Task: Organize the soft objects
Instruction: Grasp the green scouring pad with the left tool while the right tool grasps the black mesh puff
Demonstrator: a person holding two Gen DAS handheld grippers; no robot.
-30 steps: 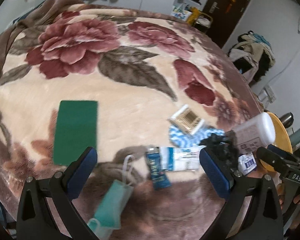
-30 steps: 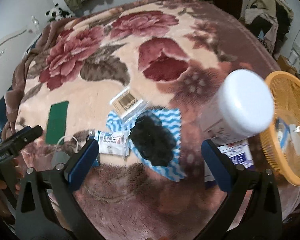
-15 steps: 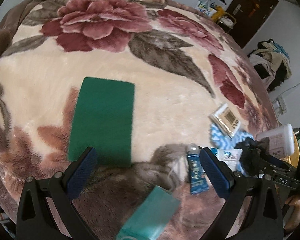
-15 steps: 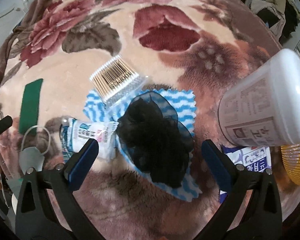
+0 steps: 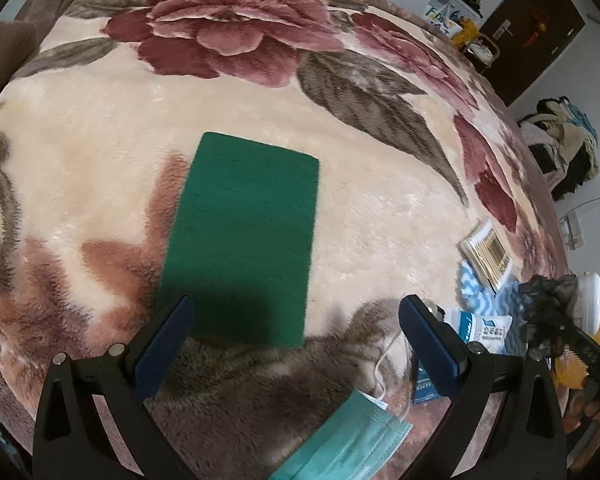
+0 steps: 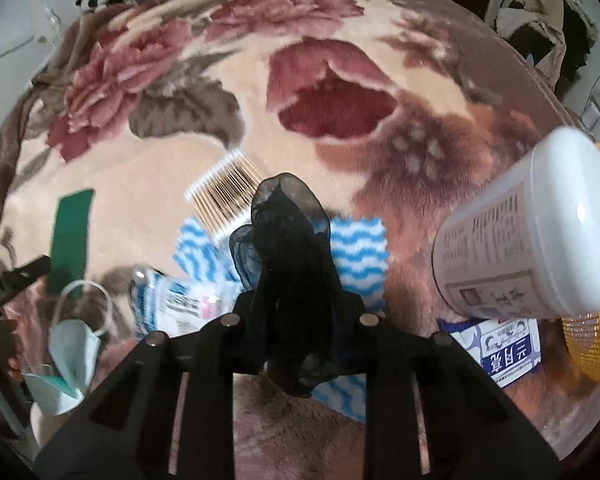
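In the right wrist view my right gripper [image 6: 296,284] is closing its jaws on a black sheer fabric bundle [image 6: 284,220]. The fabric is bunched between the pads and lifted off the blue-and-white wavy cloth [image 6: 358,248]. In the left wrist view my left gripper [image 5: 296,308] stands open just above the near end of a flat green scouring pad [image 5: 240,236], with nothing between its fingers. A teal face mask [image 5: 352,436] lies near the bed's front edge, below the left gripper's right finger. The same black fabric [image 5: 548,296] shows at the far right.
Everything lies on a floral plush blanket [image 5: 380,200]. A cotton swab pack [image 6: 224,192], a small tissue pack [image 6: 180,300], a white tub [image 6: 540,232] and a wipes pack [image 6: 504,352] surround the wavy cloth. An orange basket [image 6: 596,340] stands at the right edge.
My right gripper dropped onto the black fabric and closed on it, bunching it up. My left gripper moved down and over toward the green pad, which now looms larger.
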